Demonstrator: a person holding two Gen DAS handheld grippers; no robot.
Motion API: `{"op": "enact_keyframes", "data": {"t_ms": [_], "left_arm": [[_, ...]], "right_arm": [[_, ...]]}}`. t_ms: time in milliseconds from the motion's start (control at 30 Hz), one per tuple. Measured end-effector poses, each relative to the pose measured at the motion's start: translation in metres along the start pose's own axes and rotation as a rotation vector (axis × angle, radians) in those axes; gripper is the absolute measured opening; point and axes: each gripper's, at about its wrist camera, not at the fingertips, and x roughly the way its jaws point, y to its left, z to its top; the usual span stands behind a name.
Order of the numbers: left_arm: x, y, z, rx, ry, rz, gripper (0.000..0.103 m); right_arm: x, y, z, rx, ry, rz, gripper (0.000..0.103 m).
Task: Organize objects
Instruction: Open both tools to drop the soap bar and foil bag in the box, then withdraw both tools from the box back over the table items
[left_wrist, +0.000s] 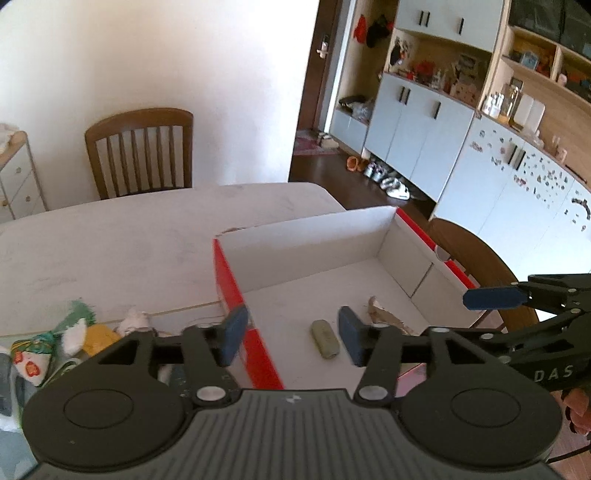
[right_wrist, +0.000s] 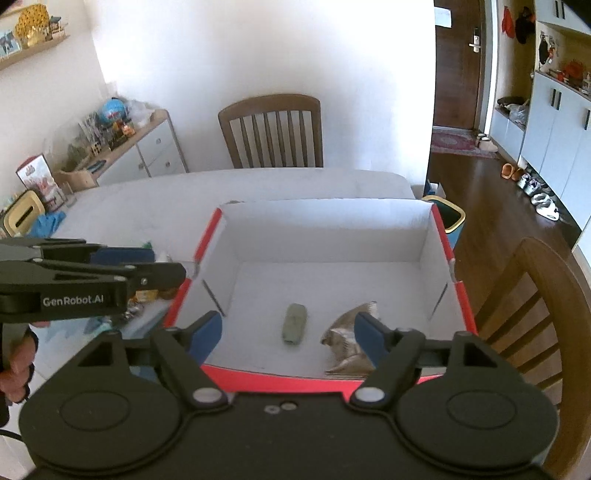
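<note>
A red cardboard box (left_wrist: 229, 275) with a white inside stands open on the pale table (left_wrist: 110, 240). On its floor lie a small grey-green roll (left_wrist: 325, 339) and a crumpled tan wrapper (left_wrist: 380, 314). My left gripper (left_wrist: 291, 336) hovers open over the box's left wall, nothing between its fingers. In the right wrist view, my right gripper (right_wrist: 288, 336) stands open above the box's near wall (right_wrist: 280, 380), over the roll (right_wrist: 294, 324) and wrapper (right_wrist: 345, 338), touching neither. A blue pad (left_wrist: 495, 299) of the right gripper enters the left wrist view at the right edge.
A heap of small soft items (left_wrist: 74, 339), green, yellow and white, lies on the table left of the box. Wooden chairs stand at the far side (right_wrist: 271, 129) and at the right (right_wrist: 532, 314). A low sideboard (right_wrist: 147, 147) lines the far left wall.
</note>
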Motion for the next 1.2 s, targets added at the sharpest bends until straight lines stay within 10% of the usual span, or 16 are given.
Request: {"op": "enact_keyframes", "data": {"t_ms": [700, 1200], "left_arm": [[-0.056, 0.074, -0.034, -0.019, -0.08, 0.02, 0.101], [-0.077, 0.13, -0.061, 0.018, -0.126, 0.047, 0.103]], "right_arm": [[-0.013, 0.08, -0.013, 0.062, -0.106, 0.019, 0.099], [0.002, 0.134, -0.023, 0.084, -0.098, 0.008, 0.099]]}}
